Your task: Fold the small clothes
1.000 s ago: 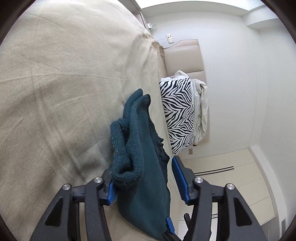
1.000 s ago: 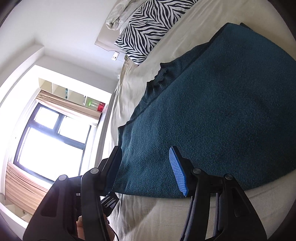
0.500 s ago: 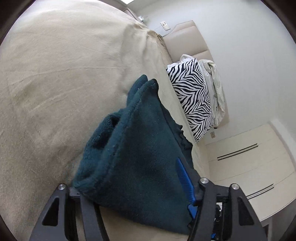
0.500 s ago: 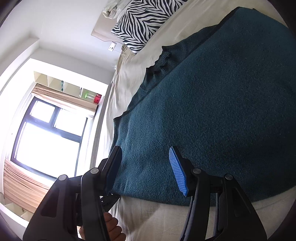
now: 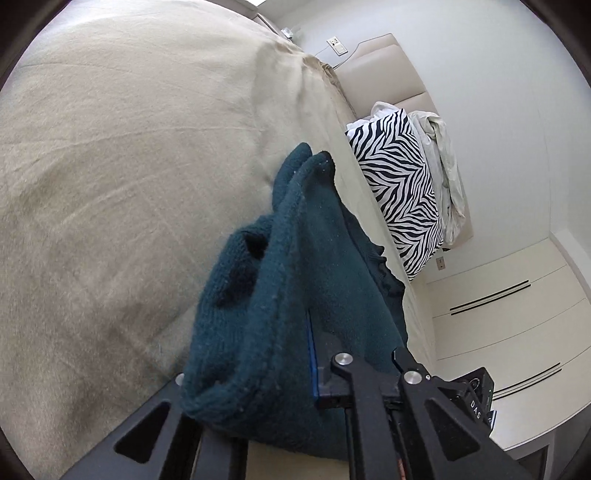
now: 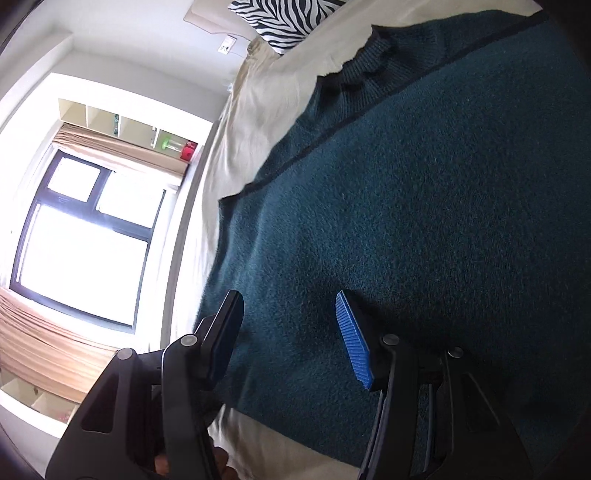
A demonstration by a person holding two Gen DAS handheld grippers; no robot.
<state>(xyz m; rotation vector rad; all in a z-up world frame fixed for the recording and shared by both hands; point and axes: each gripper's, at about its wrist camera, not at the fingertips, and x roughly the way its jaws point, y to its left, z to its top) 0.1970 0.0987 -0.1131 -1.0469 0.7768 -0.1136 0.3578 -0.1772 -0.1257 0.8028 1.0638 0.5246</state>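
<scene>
- Pinching the dark teal knitted sweater [image 5: 280, 306], the left gripper [image 5: 295, 354] has now closed; a second ago it was spread.
- The right gripper [image 6: 288, 332], fingers spread, has moved farther over the sweater on the beige bed sheet [image 5: 122, 155].

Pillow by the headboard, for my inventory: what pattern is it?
Black-and-white zebra stripes on the pillow, clearest in the left wrist view.

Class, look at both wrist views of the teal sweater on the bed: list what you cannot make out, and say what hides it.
- Left wrist view: the left gripper is shut on a fold of the sweater; the knit hides one finger.
- Right wrist view: the sweater's far side runs off the picture's edge.
- Right wrist view: beyond the window, glare whites out everything.
- Right wrist view: the zebra pillow is cut by the top edge.
</scene>
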